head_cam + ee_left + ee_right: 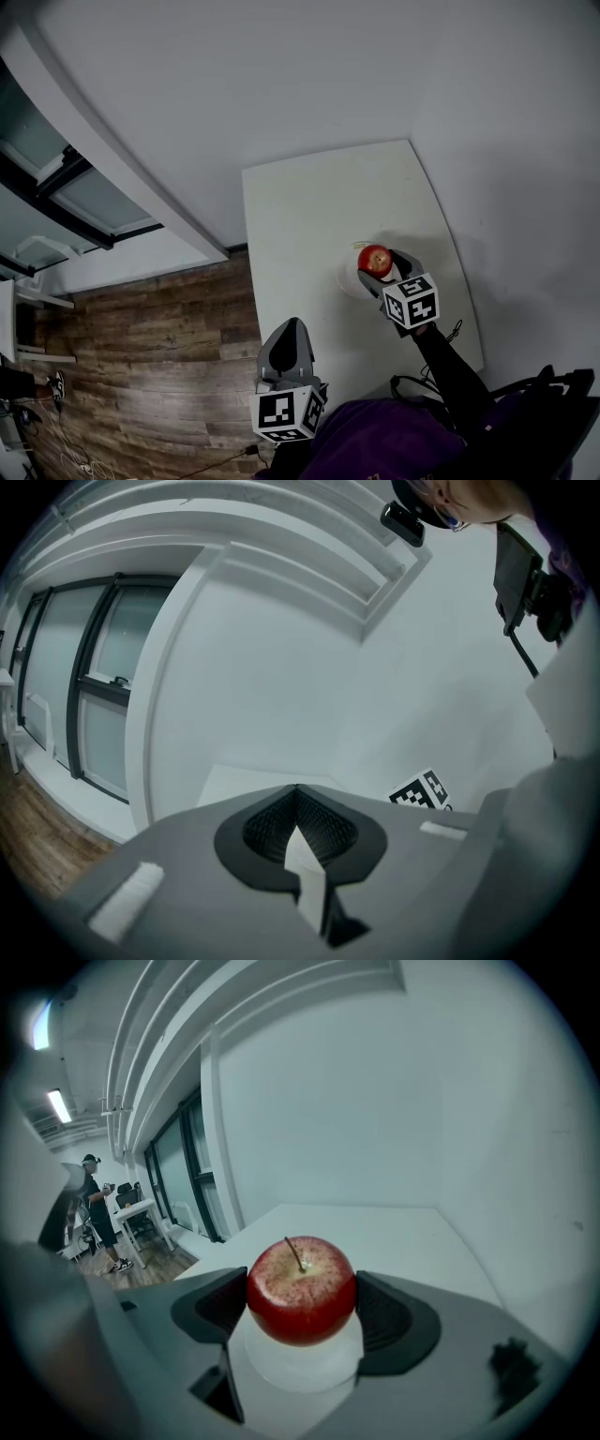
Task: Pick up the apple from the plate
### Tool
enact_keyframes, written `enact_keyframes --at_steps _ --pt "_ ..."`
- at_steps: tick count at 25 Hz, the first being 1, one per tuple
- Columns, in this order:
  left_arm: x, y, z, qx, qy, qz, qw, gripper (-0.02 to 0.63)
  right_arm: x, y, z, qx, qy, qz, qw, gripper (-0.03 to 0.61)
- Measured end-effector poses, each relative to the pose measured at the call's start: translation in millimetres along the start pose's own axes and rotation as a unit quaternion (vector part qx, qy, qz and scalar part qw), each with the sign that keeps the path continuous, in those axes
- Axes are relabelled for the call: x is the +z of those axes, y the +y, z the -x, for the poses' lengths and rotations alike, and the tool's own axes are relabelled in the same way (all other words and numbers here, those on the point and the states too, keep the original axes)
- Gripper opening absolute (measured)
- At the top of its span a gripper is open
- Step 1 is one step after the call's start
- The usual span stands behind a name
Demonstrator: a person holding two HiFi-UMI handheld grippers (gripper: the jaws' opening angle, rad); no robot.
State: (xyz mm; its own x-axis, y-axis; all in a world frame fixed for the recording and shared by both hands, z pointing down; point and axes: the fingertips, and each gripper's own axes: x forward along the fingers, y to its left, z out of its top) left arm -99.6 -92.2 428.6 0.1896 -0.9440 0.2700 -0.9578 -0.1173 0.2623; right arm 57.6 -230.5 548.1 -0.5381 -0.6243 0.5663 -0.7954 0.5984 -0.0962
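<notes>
On the white table (309,206) in the head view, the apple (375,258) sits over the plate (348,281) between the right gripper's (382,271) tips, while the left gripper (292,325) hangs well apart. Left gripper view: jaws pressed together, empty. Right gripper view: both pads touch the apple's flanks, pinching it stem-up above the plate.

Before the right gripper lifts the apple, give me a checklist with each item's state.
1. Apple between the right gripper's jaws: ok, both pads touch its sides.
2. Grip at the apple's widest part: ok.
3. Apple upright, stem up: ok.
4. Apple clear of the white plate: cannot tell.
5. Left gripper out of the way: ok, shut, empty, held by the white table's near left edge.
</notes>
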Motion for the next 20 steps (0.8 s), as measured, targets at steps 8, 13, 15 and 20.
enact_keyframes --at_steps 8,13,15,20 --pt "4.4 -7.8 6.8 -0.004 -0.011 -0.006 0.9999 0.005 26.0 7.1 30.7 0.001 -0.044 -0.003 0.999 0.364" --pt "7.5 -14.1 10.8 -0.006 -0.020 -0.015 0.9997 0.005 39.1 10.5 50.0 0.000 -0.073 -0.013 0.997 0.364" --pt "10.2 -16.3 13.1 -0.006 -0.025 -0.018 0.9995 0.005 47.6 12.1 60.7 -0.006 -0.090 -0.021 0.996 0.364" --pt "16.7 -20.3 18.1 -0.010 -0.037 -0.018 0.9991 0.005 68.4 19.5 86.9 -0.008 -0.130 -0.027 0.991 0.364"
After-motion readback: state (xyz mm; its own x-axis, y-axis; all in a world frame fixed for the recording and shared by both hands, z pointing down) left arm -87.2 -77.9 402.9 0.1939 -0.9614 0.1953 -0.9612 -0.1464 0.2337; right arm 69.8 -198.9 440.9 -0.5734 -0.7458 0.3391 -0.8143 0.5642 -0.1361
